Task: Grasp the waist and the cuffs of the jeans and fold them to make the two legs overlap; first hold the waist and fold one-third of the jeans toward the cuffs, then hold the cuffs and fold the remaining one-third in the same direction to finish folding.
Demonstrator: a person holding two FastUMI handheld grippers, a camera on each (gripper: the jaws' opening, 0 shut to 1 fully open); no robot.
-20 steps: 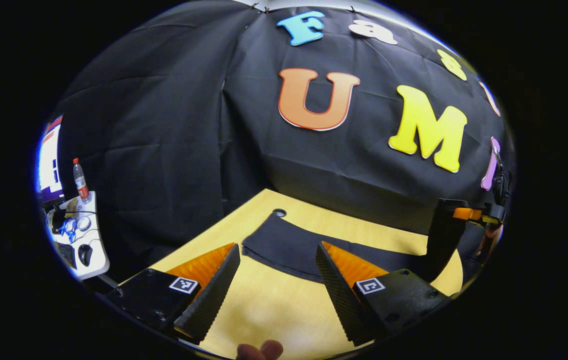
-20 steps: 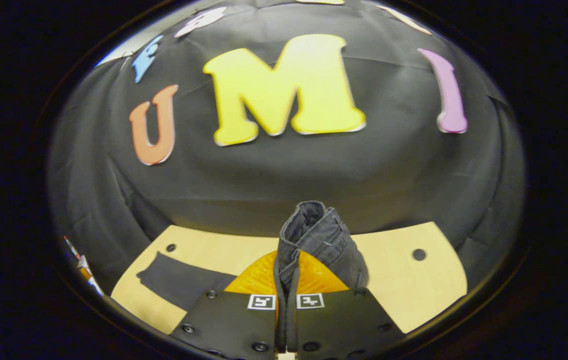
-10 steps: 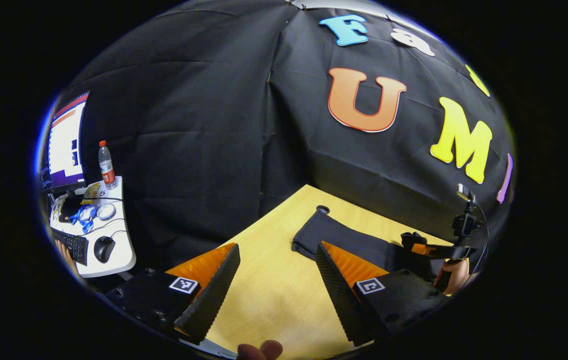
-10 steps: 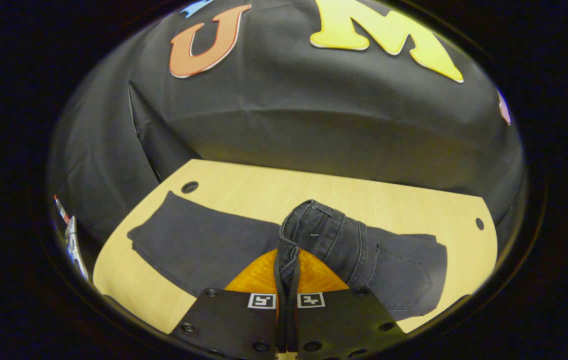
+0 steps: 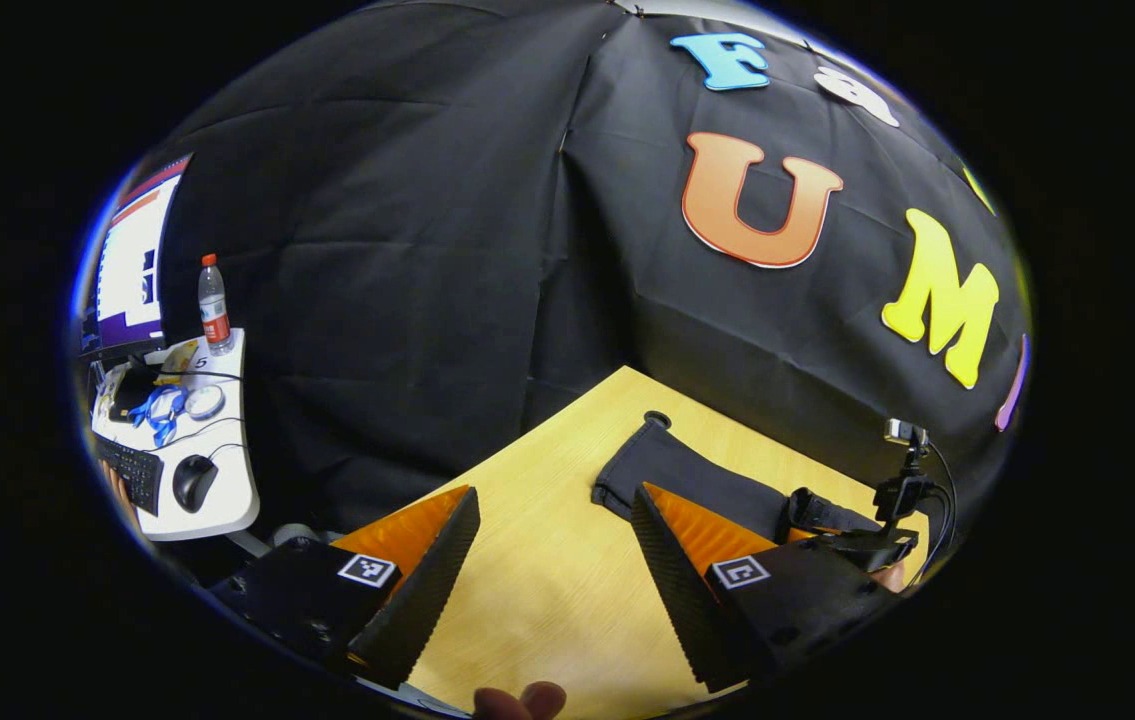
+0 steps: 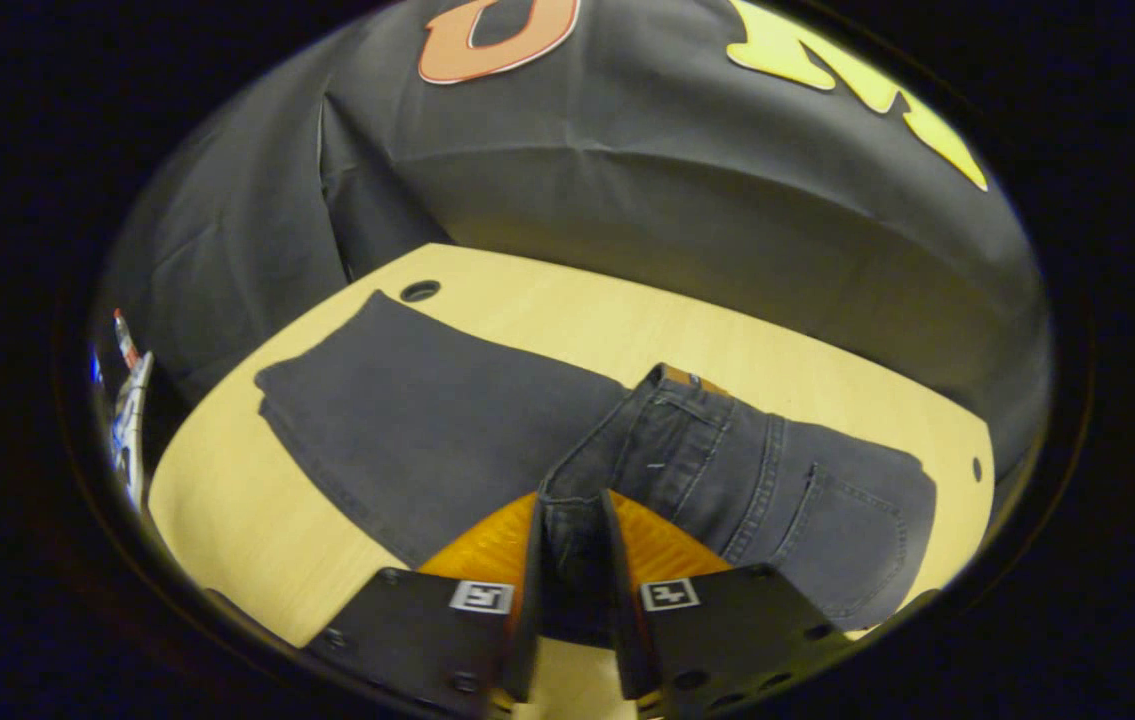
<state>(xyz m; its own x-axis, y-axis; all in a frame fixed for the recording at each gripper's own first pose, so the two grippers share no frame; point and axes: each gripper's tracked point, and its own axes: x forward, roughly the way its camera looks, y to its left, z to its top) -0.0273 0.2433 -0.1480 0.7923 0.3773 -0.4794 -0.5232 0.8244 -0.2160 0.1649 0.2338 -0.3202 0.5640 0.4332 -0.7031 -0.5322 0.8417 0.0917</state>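
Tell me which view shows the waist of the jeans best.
The right gripper view: the waist lies folded onto the legs, between the right gripper fingers. The left gripper view shows mostly the cuffs end.

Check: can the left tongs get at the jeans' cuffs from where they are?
Probably yes. The left tongs are open over bare table, and the cuffs lie flat just ahead with nothing between. The right tongs sit at the waist, away from that end.

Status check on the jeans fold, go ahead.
Right gripper opening around waist, folded onto jeans. Left gripper open over table. Cuffs unobstructed.
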